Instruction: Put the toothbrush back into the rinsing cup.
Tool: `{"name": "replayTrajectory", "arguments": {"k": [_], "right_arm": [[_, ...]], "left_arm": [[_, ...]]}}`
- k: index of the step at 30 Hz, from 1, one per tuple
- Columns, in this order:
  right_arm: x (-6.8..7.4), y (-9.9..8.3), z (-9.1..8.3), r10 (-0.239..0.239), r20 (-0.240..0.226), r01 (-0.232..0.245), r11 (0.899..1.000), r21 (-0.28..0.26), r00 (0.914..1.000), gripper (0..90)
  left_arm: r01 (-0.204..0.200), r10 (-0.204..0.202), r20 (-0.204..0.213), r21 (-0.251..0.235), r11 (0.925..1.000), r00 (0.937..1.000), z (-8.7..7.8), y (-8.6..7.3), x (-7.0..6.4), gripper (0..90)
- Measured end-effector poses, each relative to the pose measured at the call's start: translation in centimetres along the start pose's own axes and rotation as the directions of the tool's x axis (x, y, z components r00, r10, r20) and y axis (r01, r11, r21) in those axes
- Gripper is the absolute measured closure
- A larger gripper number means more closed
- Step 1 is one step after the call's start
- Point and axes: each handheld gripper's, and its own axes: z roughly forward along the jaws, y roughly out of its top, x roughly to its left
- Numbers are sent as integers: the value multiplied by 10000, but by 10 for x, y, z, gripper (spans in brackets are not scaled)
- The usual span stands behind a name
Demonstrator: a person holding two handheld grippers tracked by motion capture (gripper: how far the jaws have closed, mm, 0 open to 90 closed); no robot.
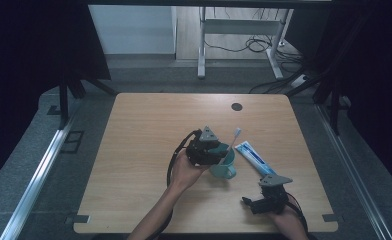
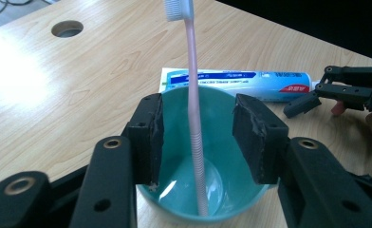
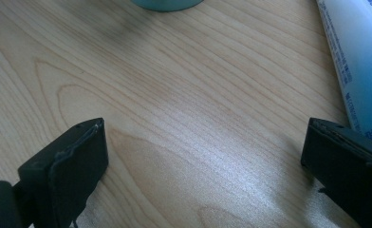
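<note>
A: So, high view first. Where's the work?

B: Left gripper (image 1: 210, 148) sits right at the teal cup (image 1: 225, 165), mid table, toothbrush (image 1: 232, 139) standing in it, bristles up and leaning away from the person. Right gripper (image 1: 256, 202) is near the front edge, well apart from the cup. Toothpaste tube (image 1: 254, 157) lies flat btwn them, just right of the cup, long axis running diagonally from far-left to near-right.

A: Left gripper view?

B: Jaws wide, nothing held. They straddle the cup (image 2: 208, 156); the toothbrush (image 2: 194, 118) handle rises btwn the pads, touching neither. Tube (image 2: 236, 83) lies crosswise beyond the cup, w/ the right gripper (image 2: 317, 97) past its cap end.

A: Right gripper view?

B: Jaws wide, empty, low over bare wood. Tube (image 3: 359, 61) is ahead at the right, just beyond the right pad; cup base (image 3: 167, 4) straight ahead, farther off.

A: Which is nearer the tube?

B: Right one, I'd judge.

A: Surface, room?

B: Light wood table (image 1: 144, 165) w/ a cable hole (image 1: 237, 106); grey floor, dark curtains, a desk frame (image 1: 239, 35) behind.
</note>
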Motion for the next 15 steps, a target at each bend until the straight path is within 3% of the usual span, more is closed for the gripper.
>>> {"name": "replayTrajectory", "arguments": {"k": [15], "right_arm": [[0,0,0,7,0,-7,10000,3,10000,11]], "left_arm": [[364,-365,71,143,9992,9993,-17,-10,5,326]]}}
